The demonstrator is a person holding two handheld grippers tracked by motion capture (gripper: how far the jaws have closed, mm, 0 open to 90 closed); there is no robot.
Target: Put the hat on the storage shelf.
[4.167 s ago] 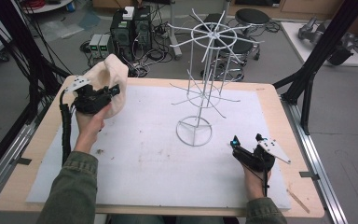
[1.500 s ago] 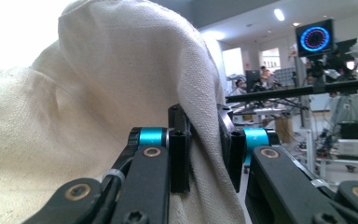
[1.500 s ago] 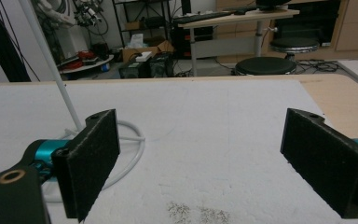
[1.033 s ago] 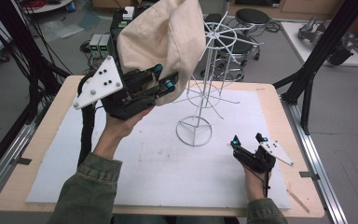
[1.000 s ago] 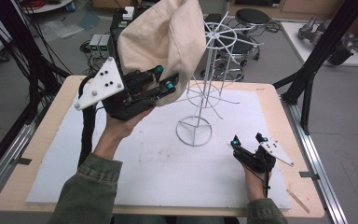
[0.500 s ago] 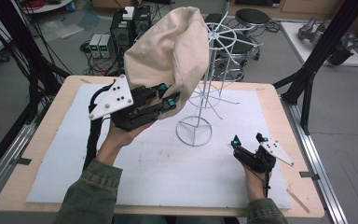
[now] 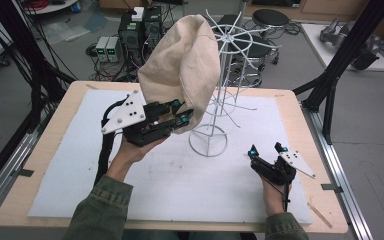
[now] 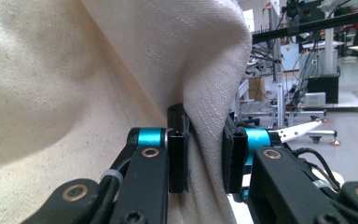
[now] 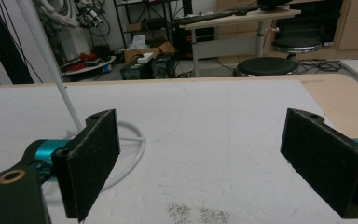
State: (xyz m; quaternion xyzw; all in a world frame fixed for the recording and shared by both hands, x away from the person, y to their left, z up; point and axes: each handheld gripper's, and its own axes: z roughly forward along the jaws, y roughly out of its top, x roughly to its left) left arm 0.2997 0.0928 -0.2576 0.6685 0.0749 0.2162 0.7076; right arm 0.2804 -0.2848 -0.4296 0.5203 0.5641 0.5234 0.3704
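Hat held up beside the wire stand

The white wire stand (image 7: pixel 219 95) rises from the table (image 7: pixel 50 150), and the cream hat (image 7: pixel 182 70) hangs just to its left, its long axis upright, crown level with the stand's top spokes. The left gripper (image 7: pixel 181 116) is clamped on the hat's lower edge, nearest the stand. The right gripper (image 7: pixel 266 148) rests on the table with its jaws apart and nothing between them.

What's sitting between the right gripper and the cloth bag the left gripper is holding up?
In the high view, the white wire rack's ring base stands between the right gripper and the cloth bag, which the left gripper pinches; otherwise only bare white mat.
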